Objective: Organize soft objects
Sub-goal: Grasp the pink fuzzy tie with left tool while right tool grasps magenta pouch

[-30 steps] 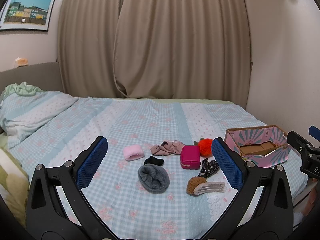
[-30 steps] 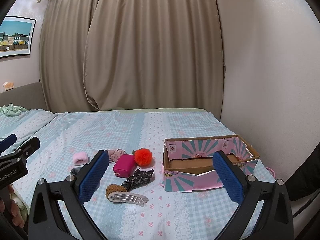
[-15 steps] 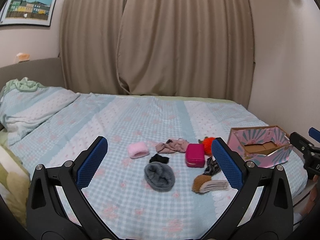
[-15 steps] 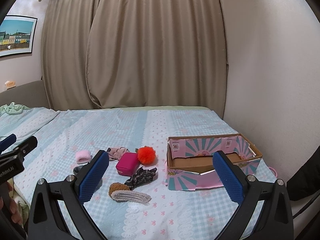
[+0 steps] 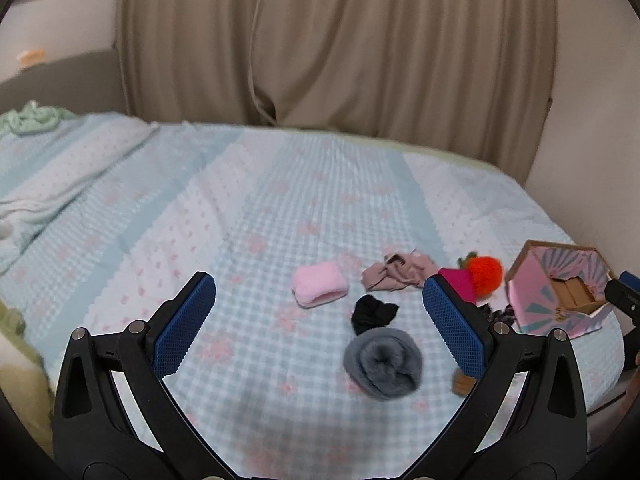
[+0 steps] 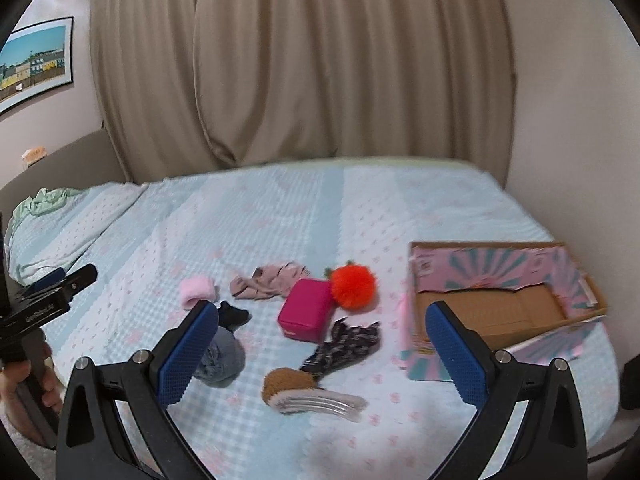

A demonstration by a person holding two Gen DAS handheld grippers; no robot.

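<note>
- Left gripper [image 5: 318, 322], black frame w/ blue textured pads: fingers spread wide, nothing between them, held above the light-blue checked bedspread [image 5: 248, 216].
- Right gripper [image 6: 322, 342], same build: fingers spread wide too, holding nothing, over the near part of the bed.
- Soft items clustered mid-bed, all loose on the cover:
- Rolled grey knit sock [image 5: 383, 363], nearest the left gripper; small black crumpled cloth [image 5: 373, 313] just behind it, touching or nearly.
- Pale pink fluffy wristband [image 5: 319, 289] left of the black cloth, apart from it.
- Dusty-pink crumpled fabric piece [image 6: 272, 281] behind, next to a magenta rectangular zip pouch [image 6: 306, 315].
- Orange-red fuzzy pompom [image 6: 353, 287] just beside the pouch's far right corner; contact can't be told.
- Dark patterned scrunchie-like fabric [image 6: 344, 346] in front of the pouch; near end meets a brown fuzzy hair clip w/ pale teeth [image 6: 310, 395].
- Pink-and-teal sunburst cardboard box [image 6: 496, 272], open top, brown floor, sits to the right of the cluster, near the bed's right edge; no soft item visible inside.
- Beige curtains [image 6: 304, 64] behind the bed; framed picture [image 6: 34, 62] on the left wall.
</note>
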